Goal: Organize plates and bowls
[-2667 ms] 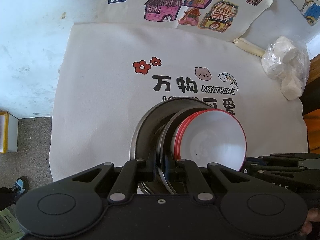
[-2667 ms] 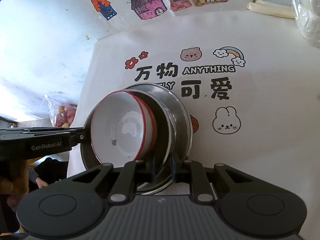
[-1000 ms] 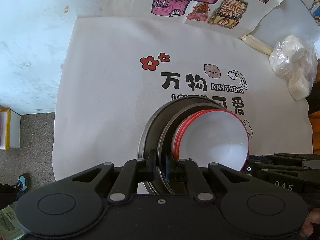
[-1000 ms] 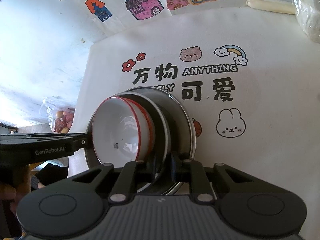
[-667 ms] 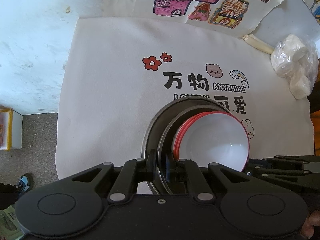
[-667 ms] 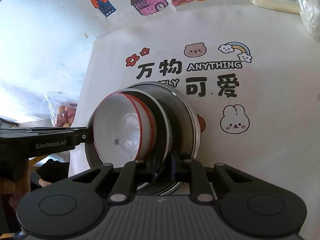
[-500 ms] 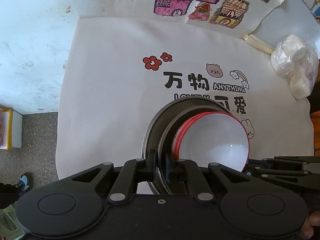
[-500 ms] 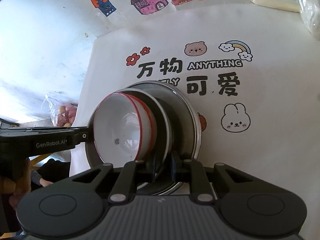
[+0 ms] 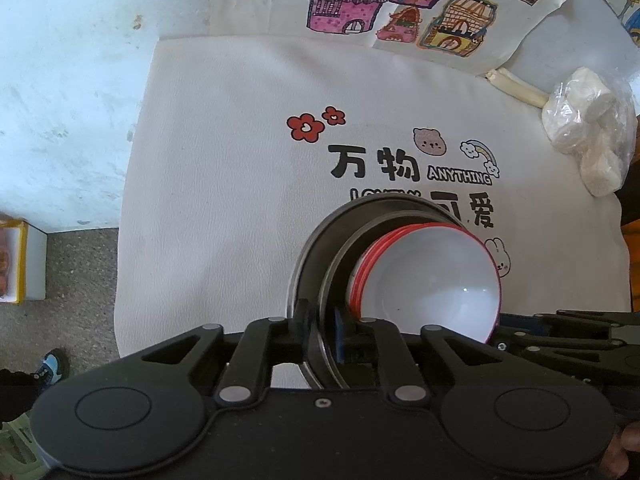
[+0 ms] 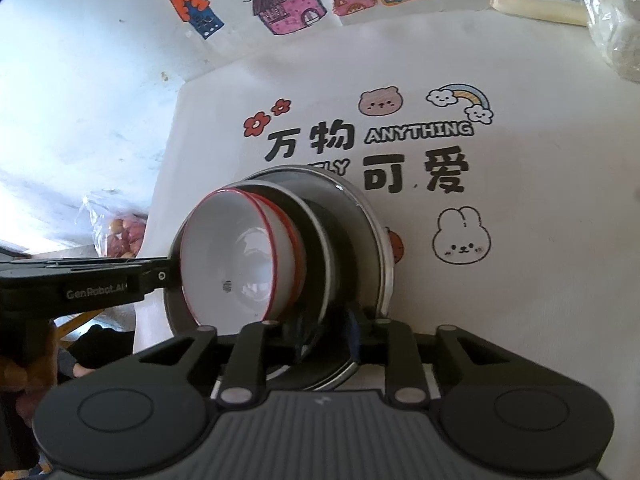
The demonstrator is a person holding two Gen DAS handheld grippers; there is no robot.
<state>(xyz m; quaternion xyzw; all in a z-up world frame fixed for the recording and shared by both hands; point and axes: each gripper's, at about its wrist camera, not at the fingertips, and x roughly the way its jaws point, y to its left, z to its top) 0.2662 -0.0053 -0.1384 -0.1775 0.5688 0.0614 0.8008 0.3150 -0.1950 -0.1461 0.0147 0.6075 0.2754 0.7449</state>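
Both my left gripper [image 9: 320,330] and right gripper [image 10: 326,334] are opening slightly off the plate rims [image 9: 308,264], releasing the settled stack [image 10: 280,248].

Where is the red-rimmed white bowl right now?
In both wrist views, the red-rimmed white bowl sits nested atop stacked metal plates on the white printed cloth, low centre.

Both wrist cameras look steeply down, close, from opposite sides, sharing the stacked dishes [image 9: 400,264] and printed mat [image 10: 520,200].
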